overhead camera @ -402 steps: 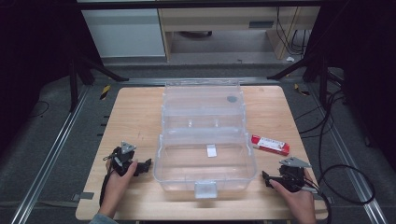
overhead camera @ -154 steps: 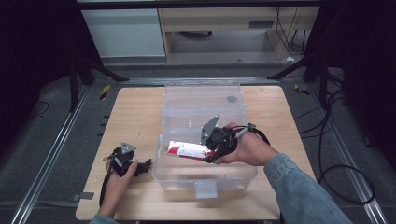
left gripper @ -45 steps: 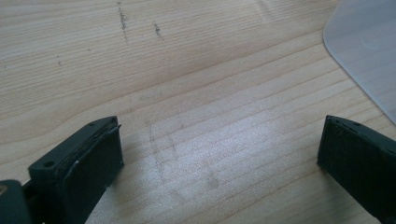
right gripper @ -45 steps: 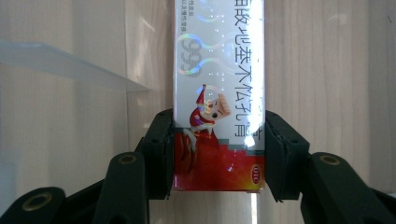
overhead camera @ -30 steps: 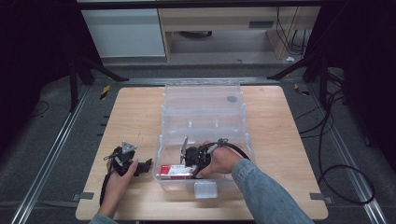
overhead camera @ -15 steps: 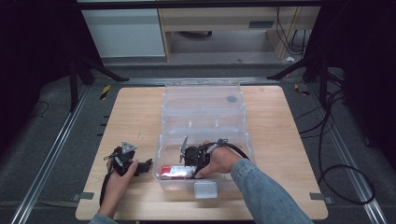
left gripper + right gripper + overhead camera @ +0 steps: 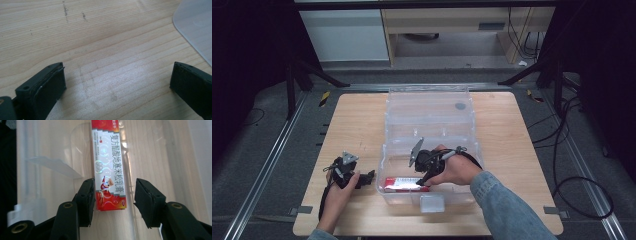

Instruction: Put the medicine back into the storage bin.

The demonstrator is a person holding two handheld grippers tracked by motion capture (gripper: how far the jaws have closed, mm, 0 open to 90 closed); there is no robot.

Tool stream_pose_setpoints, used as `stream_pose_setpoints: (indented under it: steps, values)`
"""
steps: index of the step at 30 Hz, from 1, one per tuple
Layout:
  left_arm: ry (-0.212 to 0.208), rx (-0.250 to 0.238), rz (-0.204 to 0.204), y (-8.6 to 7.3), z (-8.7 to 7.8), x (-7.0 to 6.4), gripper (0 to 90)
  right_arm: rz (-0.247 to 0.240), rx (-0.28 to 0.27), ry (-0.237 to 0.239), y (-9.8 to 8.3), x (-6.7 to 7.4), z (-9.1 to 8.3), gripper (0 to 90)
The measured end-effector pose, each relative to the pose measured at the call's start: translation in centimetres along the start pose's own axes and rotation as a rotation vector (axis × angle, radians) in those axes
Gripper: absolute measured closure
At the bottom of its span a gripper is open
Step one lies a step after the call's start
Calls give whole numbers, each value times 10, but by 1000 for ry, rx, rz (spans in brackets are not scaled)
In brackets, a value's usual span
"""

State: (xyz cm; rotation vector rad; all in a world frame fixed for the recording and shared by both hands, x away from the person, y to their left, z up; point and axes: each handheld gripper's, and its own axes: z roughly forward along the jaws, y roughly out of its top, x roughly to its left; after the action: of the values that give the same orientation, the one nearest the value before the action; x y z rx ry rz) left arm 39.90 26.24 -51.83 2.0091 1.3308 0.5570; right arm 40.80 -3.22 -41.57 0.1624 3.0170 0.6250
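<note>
1. Right claw (image 7: 113,200) is down inside the clear bin (image 7: 430,116). Its jaws are part spread, with the near end of the red box (image 7: 108,165) between them. The left pad looks to touch the box's edge or sit just beside it. The right pad stands clear, with a gap. I read this as released, not pinched.

2. The box lies flat on the bin floor and runs straight away from the right claw. From above, the box (image 7: 401,184) sits at the bin's front left corner, just past the fingertips of the right claw (image 7: 424,179).

3. Risk: if the left pad does touch, lifting out could drag or tip the box. Cause: friction on that one edge.

4. Risk: a jaw or the trailing cable could catch the bin's front wall or the inner divider on the way up and shift the bin. Cause: tight space near the corner.

5. Left claw (image 7: 117,82) rests over the bare table (image 7: 105,37), jaws spread wide with nothing between them. A corner of the bin lies ahead and to its right. From above, the left claw (image 7: 362,177) sits just beside the bin's left wall, so a nudge is possible.

6. Hard to make out: whether the left pad truly touches the box. The clear walls blur the floor, and the far end of the box is cut off in the right gripper view.
</note>
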Motion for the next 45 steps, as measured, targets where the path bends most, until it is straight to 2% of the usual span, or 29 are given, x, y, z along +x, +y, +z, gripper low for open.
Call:
stream_pose_setpoints:
  steps: [8, 13, 17, 21, 27, 30, 33, 36, 40, 43, 45]
  values:
    - [0, -3, -4, 0, 0, 0, 0, 39, -52, -38, -7, -2, -30, 501]
    - [-1, -3, -4, 0, 0, 0, 0, 69, -94, -56, -14, -5, -42, 533]
    - [-9, -1, 1, -1, -2, 0, 8, 84, -101, -70, -19, -7, -51, 543]
    - [-23, -11, -13, 1, -9, 1, 35, 95, -117, -83, -22, -8, -62, 543]
    - [-27, -30, 26, 12, -31, 0, 60, 113, -159, -116, -25, -10, -88, 543]
    - [-61, -55, 64, 21, -49, -3, 59, 136, -192, -146, -26, -14, -103, 517]
    - [-73, -69, 113, 28, -68, -6, 66, 153, -222, -176, -27, -19, -119, 482]
    - [-113, -84, 128, 36, -83, -8, 80, 172, -247, -205, -27, -26, -137, 453]
    - [-134, -77, 182, 46, -98, -14, 115, 188, -230, -257, -30, -38, -154, 428]
    - [-140, -80, 218, 54, -105, -19, 141, 194, -223, -291, -33, -45, -161, 419]
    - [-157, -87, 223, 59, -109, -21, 151, 203, -219, -305, -35, -50, -164, 422]
